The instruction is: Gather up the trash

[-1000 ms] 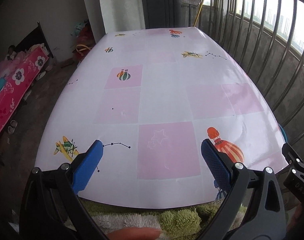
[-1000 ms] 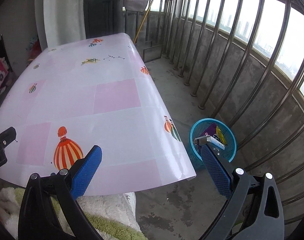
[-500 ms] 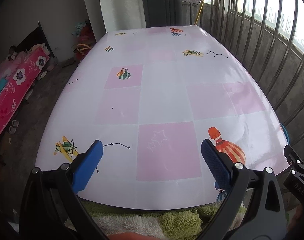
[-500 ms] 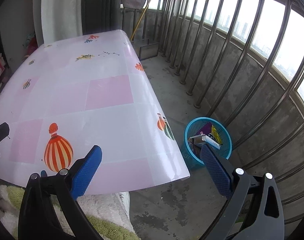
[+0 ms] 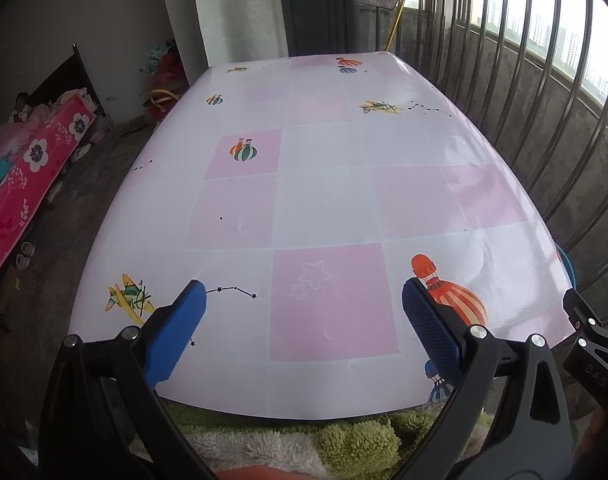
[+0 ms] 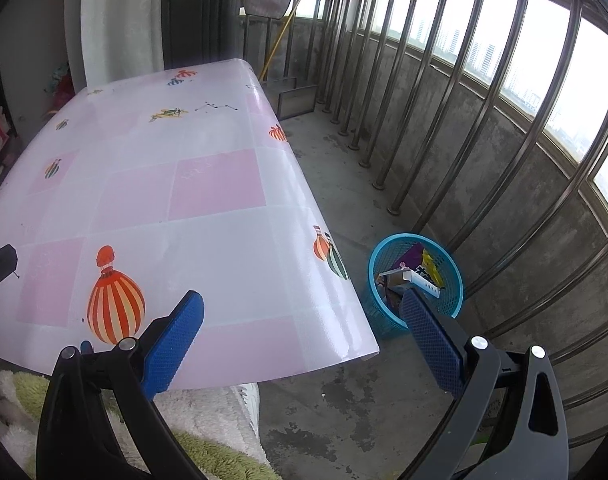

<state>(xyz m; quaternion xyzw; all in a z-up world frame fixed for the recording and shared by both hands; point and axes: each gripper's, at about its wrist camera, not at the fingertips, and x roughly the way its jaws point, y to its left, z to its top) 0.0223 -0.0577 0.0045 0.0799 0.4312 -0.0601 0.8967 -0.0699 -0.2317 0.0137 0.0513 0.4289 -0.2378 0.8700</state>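
Note:
A blue mesh bin [image 6: 444, 300] stands on the concrete floor right of the table, with a white carton [image 6: 414, 279] and coloured wrappers inside. My right gripper [image 6: 301, 320] is open and empty, held above the table's near right corner, its right finger in front of the bin. Over the table's near edge my left gripper [image 5: 301, 314] hangs open with nothing in it. The table [image 5: 324, 200] has a pink and white cloth printed with balloons and planes, and I see no loose trash on it. A sliver of the bin's rim [image 5: 568, 264] shows past the table's right edge.
A metal railing [image 6: 484, 112] over a concrete wall runs along the right. A pink flowered bed [image 5: 27, 168] lies on the left. A green and white fluffy fabric [image 5: 344, 444] is under the near table edge. The right gripper's body [image 5: 592, 356] shows at the left wrist view's right edge.
The right wrist view has swung slightly, so the bin sits a little higher and more fully in view. The left wrist view has barely shifted. Both grippers stay open.

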